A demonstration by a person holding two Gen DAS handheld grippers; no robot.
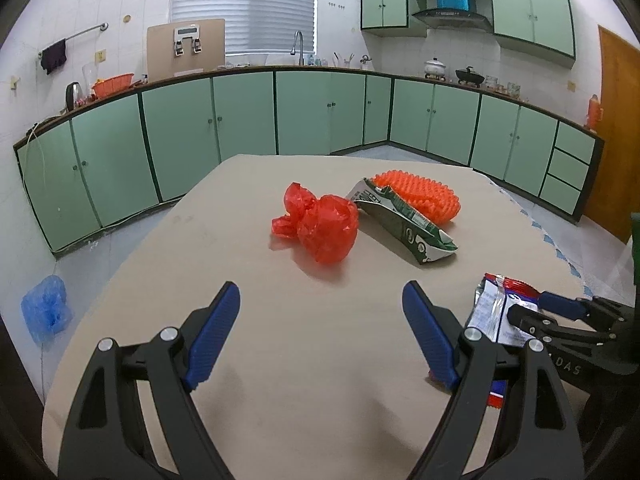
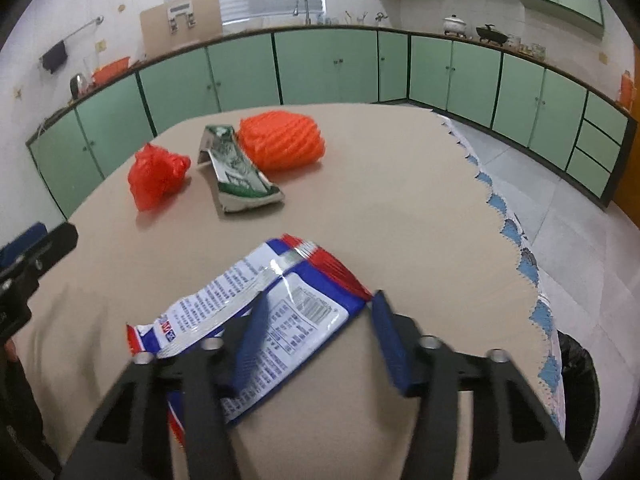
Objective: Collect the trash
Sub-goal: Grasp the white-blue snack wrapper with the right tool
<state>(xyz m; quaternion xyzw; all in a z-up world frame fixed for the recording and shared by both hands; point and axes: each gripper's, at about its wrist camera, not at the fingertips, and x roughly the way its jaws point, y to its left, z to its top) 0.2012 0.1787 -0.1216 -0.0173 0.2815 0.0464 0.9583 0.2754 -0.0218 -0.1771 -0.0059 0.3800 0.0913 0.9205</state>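
Note:
On the beige table [image 1: 320,340] lie a crumpled red plastic bag [image 1: 326,226], a flattened green and white carton [image 1: 404,220] and an orange foam net [image 1: 420,196]; all three also show in the right wrist view: bag [image 2: 156,176], carton [image 2: 236,176], net [image 2: 282,140]. A blue, white and red snack wrapper [image 2: 260,312] lies near the front edge, also in the left wrist view [image 1: 496,312]. My right gripper [image 2: 320,320] is open, its fingers straddling the wrapper's right end. My left gripper [image 1: 320,308] is open and empty, short of the red bag.
Green kitchen cabinets [image 1: 240,120] run along the walls behind the table. A black-lined bin [image 2: 576,376] stands at the table's right edge. A blue plastic bag [image 1: 46,308] lies on the floor at the left. A patterned cloth edge [image 2: 516,240] hangs off the right side.

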